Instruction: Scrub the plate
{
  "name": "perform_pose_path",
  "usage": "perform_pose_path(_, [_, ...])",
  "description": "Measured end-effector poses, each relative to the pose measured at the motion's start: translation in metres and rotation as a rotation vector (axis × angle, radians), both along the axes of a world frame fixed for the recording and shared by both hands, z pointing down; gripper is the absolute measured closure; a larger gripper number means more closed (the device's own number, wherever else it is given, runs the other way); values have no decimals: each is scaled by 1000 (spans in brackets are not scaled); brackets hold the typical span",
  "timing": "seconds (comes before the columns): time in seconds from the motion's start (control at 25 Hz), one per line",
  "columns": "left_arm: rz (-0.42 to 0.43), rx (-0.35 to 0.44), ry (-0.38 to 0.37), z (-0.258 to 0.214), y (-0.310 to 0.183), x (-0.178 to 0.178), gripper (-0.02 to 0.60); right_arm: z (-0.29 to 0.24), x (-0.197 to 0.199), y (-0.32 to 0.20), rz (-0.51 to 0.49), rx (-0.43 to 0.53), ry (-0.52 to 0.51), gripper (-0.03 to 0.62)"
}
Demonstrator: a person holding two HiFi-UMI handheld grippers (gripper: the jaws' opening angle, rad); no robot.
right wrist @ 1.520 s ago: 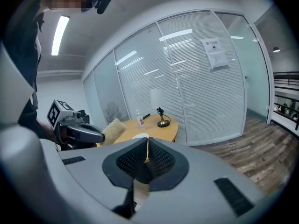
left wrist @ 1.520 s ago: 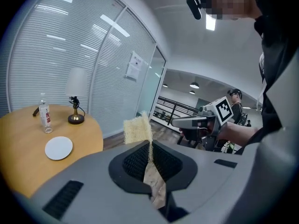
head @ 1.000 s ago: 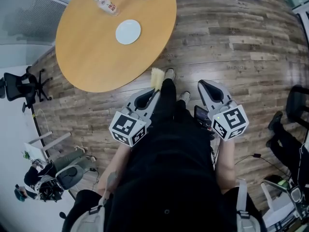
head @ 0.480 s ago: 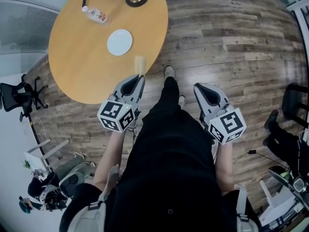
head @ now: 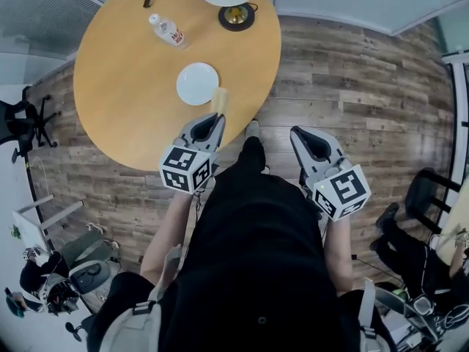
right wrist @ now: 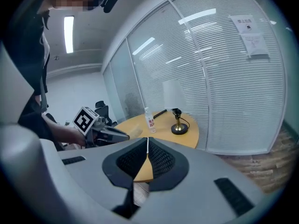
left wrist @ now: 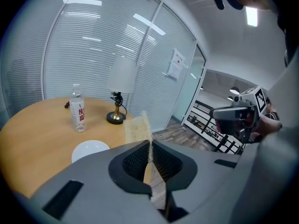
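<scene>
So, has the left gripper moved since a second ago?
Yes. The left gripper went forward: its sponge, earlier short of the table edge, now beside the plate.

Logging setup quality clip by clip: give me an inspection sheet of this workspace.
Surface: round wooden table.
Job's things: round white plate lying flat; yellowish scrub sponge held clear of it.
Clutter: clear plastic bottle with red label; brass-based table lamp.
Tongs: left tongs shut on the sponge; right tongs shut, empty.
Cables: black cord on the lamp stem.
Surroundings: wood-plank floor, black office chair, glass wall.
</scene>
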State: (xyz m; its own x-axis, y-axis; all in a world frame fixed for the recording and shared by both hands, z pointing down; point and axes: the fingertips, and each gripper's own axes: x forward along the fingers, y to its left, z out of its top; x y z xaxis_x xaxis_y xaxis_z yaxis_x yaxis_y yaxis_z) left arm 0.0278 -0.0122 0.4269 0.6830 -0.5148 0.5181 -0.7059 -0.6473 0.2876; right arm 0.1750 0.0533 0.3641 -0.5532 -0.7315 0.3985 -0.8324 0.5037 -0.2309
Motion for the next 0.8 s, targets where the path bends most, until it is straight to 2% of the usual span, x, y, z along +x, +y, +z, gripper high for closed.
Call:
perform_pose_path(0.12, [-50,-39,-29,17,-27,-13,554,-2,-19,-32,-69,-3,14,574])
perform_pose_path(0.36, [-111,-147,-155,66,-66,-49,555,2,-53,-81,-164,-23,24,574])
perform_pose_path(0.56, [-101,-257,-255,108,-76,-64,554,8,-70,-101,-208,-47,22,574])
perform_pose_path(0.8, [-70,-357,-289,145,-80,-55,554,13,-82,-117,-243,-71,24,574])
